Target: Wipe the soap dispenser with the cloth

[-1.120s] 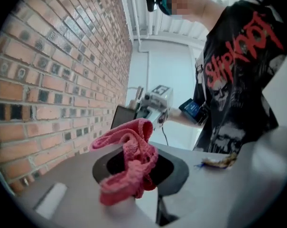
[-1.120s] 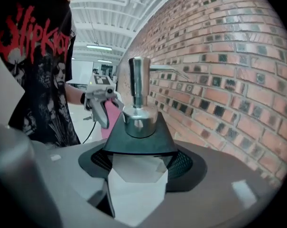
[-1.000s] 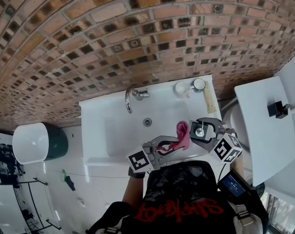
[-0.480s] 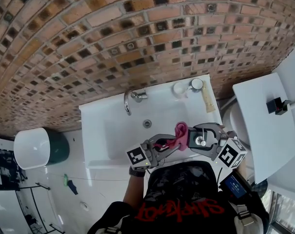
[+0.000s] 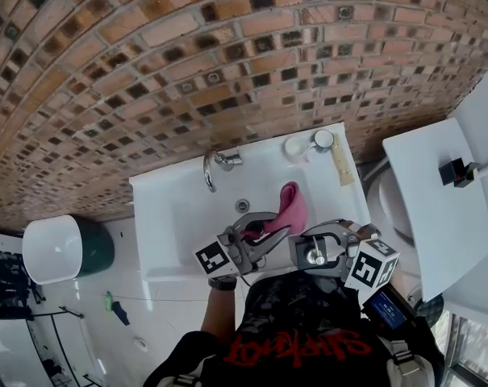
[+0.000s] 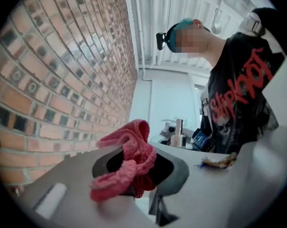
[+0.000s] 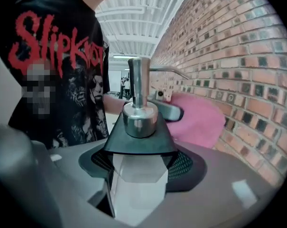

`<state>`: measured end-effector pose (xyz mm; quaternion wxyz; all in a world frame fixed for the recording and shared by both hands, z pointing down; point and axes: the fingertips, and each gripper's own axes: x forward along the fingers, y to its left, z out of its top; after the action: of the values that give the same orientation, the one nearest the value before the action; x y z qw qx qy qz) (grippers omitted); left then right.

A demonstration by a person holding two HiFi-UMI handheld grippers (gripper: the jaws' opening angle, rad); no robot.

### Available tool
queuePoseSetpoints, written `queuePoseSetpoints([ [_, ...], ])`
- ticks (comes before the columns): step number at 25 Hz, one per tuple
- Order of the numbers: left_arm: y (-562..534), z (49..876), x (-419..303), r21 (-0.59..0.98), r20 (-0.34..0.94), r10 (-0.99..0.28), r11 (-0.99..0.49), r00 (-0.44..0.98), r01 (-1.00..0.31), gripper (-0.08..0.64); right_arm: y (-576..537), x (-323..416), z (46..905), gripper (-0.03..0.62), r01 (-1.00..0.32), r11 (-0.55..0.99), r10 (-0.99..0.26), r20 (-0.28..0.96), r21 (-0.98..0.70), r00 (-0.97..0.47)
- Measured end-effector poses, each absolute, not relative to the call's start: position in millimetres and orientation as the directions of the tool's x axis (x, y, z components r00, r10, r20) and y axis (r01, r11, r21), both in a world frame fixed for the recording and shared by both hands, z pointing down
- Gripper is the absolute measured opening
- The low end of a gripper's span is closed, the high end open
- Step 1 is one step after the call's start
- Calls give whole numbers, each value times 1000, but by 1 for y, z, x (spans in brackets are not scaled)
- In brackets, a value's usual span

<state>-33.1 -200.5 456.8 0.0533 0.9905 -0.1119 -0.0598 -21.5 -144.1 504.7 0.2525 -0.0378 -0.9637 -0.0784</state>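
At the lower centre of the head view, the right gripper (image 5: 310,254) has its jaws clamped on the clear body of the soap dispenser (image 7: 139,120), with the steel pump upright above them. Just to its left, the left gripper (image 5: 256,230) pinches the pink cloth (image 5: 289,203). The cloth spreads over the white sink (image 5: 155,216) beside the dispenser; I cannot tell whether they touch. Farther up, the faucet (image 5: 210,166) stands before the brick wall (image 5: 147,55).
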Motion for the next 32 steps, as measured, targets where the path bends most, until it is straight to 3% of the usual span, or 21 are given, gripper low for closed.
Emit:
queuePoseSetpoints([
  [3,-185,452,-17,121,-73,-105,-988,992,-95,47,-143,-23,515,305,126,981,28,531,148,-847],
  [10,-172,456,-19,142,-54,-9,-990,999,-1,48,-143,-18,498,304,104,984,19,497,143,-868],
  [23,-166,477,-23,123,61,14,-992,998,7,48,-136,-17,493,304,138,982,58,496,128,-867],
  [29,-175,551,-26,60,344,-25,-997,939,-48,48,-142,-10,465,304,102,986,39,418,129,-907],
  [32,-163,598,-25,90,494,35,-996,869,-11,48,-161,-5,438,304,39,980,-23,308,196,-951],
])
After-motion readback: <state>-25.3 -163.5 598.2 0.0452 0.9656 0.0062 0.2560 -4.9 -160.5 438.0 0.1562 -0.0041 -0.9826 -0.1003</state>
